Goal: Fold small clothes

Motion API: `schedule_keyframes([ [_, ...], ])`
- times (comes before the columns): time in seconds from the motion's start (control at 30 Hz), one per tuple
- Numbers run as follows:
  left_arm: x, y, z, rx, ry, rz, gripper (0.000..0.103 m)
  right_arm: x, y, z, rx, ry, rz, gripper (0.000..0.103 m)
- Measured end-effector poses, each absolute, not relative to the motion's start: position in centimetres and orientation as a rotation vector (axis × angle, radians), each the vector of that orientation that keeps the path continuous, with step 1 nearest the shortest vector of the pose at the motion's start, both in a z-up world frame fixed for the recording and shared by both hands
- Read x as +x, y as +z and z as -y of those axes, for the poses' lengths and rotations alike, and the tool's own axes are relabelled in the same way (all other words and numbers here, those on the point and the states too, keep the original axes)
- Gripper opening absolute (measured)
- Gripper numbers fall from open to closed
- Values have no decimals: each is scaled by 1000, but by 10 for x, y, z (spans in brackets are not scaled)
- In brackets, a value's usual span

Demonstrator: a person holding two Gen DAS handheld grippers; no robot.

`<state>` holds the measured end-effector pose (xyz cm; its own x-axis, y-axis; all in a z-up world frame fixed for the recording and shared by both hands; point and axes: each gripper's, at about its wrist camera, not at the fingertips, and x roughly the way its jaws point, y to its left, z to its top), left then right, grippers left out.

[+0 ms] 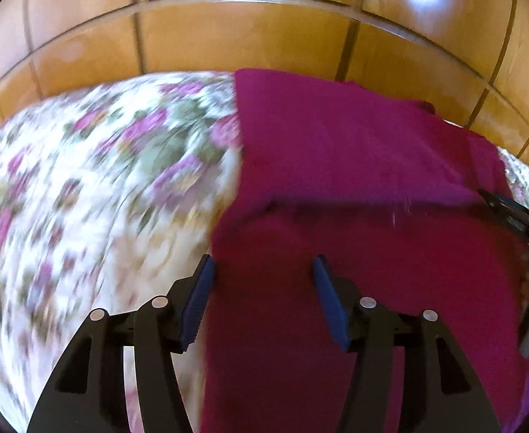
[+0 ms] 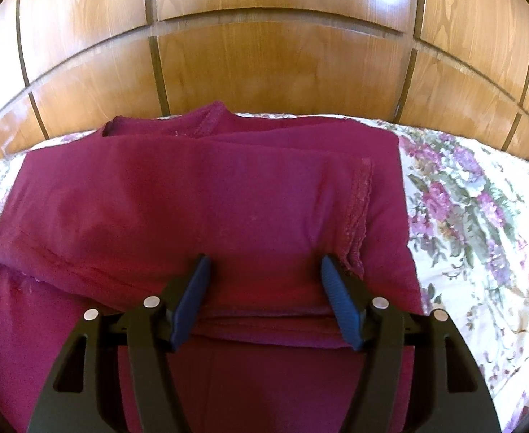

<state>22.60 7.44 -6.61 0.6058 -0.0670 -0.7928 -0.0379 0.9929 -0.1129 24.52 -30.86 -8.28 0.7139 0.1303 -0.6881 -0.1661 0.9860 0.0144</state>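
Note:
A magenta garment (image 1: 354,158) lies partly folded on a floral bedsheet (image 1: 84,180). In the right wrist view the garment (image 2: 192,198) shows stacked layers, with a folded sleeve and its stitched hem at the right and a neckline at the far edge. My left gripper (image 1: 262,270) is open and empty above the garment's left edge. My right gripper (image 2: 262,270) is open, its fingers straddling the near edge of the upper fold. The right gripper also shows at the right edge of the left wrist view (image 1: 517,216). The left wrist view is motion-blurred.
A wooden panelled wardrobe (image 2: 264,54) stands behind the bed. The floral sheet (image 2: 481,216) extends to the right of the garment, and to its left in the left wrist view.

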Motion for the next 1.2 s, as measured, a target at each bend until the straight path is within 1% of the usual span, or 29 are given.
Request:
schedule_keyframes([
  [0.1, 187, -63, -90, -149, -9, -917, 56, 241, -78, 304, -101, 115, -759, 84],
  [0.13, 178, -61, -92, -154, -13, -911, 56, 238, -75, 305, -108, 94, -767, 98],
  [0.27, 142, -61, -106, -169, -34, -899, 56, 217, -64, 322, -30, 103, -773, 98],
  [0.47, 111, -61, -108, -168, -64, -903, 56, 173, -63, 339, -73, 143, -807, 98],
  [0.6, 91, -67, -106, -193, -97, -917, 56, 143, -63, 366, -43, 168, -836, 98],
  [0.83, 63, -71, -97, -184, -128, -919, 56, 77, -85, 416, 70, 241, -962, 96],
  [0.87, 60, -71, -97, -183, -130, -919, 56, 63, -92, 421, 86, 251, -989, 93],
  [0.93, 53, -73, -98, -191, -137, -924, 56, 41, -100, 426, 102, 254, -1013, 89],
  [0.97, 50, -72, -98, -192, -140, -926, 55, 30, -101, 427, 99, 255, -1010, 84],
  [1.0, 47, -72, -98, -193, -143, -931, 49, 16, -101, 426, 87, 263, -1010, 81],
  [1.03, 44, -72, -98, -195, -146, -938, 47, 8, -101, 426, 79, 266, -1011, 73],
  [1.07, 41, -72, -99, -202, -153, -946, 41, 1, -100, 425, 74, 270, -1014, 60],
  [1.1, 38, -72, -99, -216, -165, -955, 32, -5, -99, 424, 69, 277, -1022, 52],
  [1.13, 36, -71, -99, -228, -181, -964, 29, -9, -98, 422, 57, 292, -1030, 38],
  [1.17, 34, -72, -98, -230, -190, -969, 22, -12, -97, 419, 44, 312, -1038, 30],
  [1.2, 32, -72, -97, -228, -197, -973, 15, -14, -96, 415, 23, 320, -1042, 27],
])
